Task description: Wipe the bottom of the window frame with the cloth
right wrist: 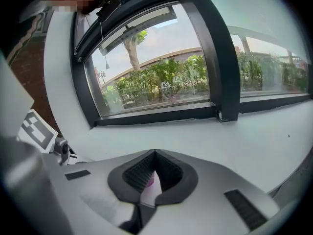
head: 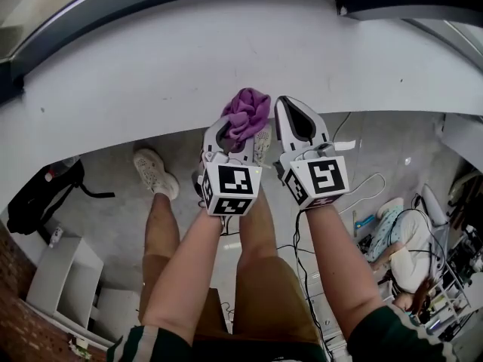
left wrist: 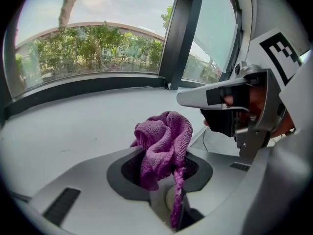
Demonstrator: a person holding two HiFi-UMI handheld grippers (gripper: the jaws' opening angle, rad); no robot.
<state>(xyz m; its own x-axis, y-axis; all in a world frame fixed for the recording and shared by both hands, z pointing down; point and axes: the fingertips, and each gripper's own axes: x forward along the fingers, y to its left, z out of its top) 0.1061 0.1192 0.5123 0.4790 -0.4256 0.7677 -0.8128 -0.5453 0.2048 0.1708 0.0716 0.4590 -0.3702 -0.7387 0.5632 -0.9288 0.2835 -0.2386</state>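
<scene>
Currently the left gripper [head: 234, 143] is clamped on one purple cloth [head: 247, 114]. The cloth is bunched up and stands out of the jaws, with a tail hanging down through the gap in the left gripper view. It is over the near edge of the white sill [head: 151, 66]; can't tell if it touches the sill. The target, the dark bottom rail of the window frame [left wrist: 88, 83], lies ahead of the cloth on the far side of the sill, well apart from it. Its long axis runs left to right across the view, so my read is a reach forward first, then a sideways sweep along the rail. Wiping looks not yet started. One dark upright post [right wrist: 215, 58] splits the rail toward the right. The right gripper [head: 296, 121] is just beside the left one, with its jaws closed together on nothing. Both look about equally near the rail, but only the left carries the cloth, so it's the working hand. Count: one cloth, two grippers, one bottom rail, one post.
</scene>
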